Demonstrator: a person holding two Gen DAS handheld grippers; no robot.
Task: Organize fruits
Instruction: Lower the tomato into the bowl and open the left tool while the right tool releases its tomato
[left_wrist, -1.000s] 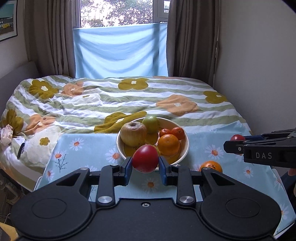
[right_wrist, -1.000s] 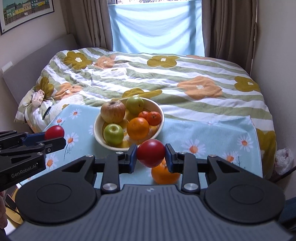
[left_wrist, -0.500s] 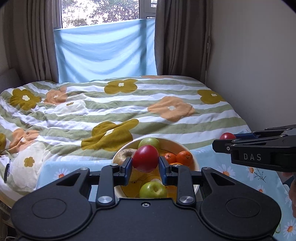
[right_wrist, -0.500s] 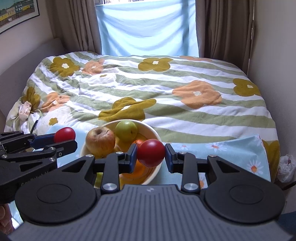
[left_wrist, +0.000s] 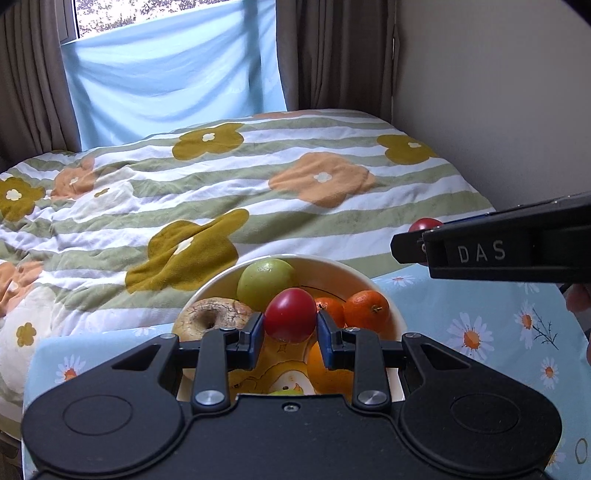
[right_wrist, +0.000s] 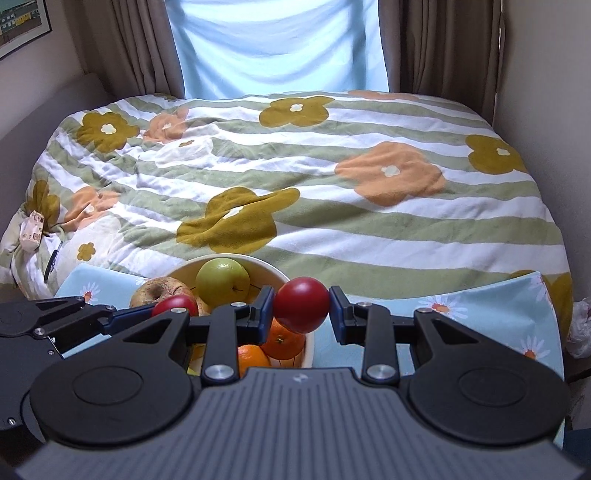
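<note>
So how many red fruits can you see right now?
2: one red fruit clamped in the left gripper above the bowl, another clamped in the right gripper by its rim. The grippers could hide others.

Hand-held grippers, black bodies.
Left gripper (left_wrist: 290, 328) and right gripper (right_wrist: 301, 312): blue-padded fingers (left_wrist: 255, 338), silver screws, round side discs; raised "DAS" lettering on right.

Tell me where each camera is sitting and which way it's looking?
Left wrist: rides the left gripper, looking forward and down at the bowl and bed; its fingers clamp a small red fruit; the right gripper pokes in.
Right wrist: rides the right gripper, facing the same way; its fingers clamp a bigger red fruit; the left gripper shows at left.
Both share the bowl, green apple and flowered blanket.
</note>
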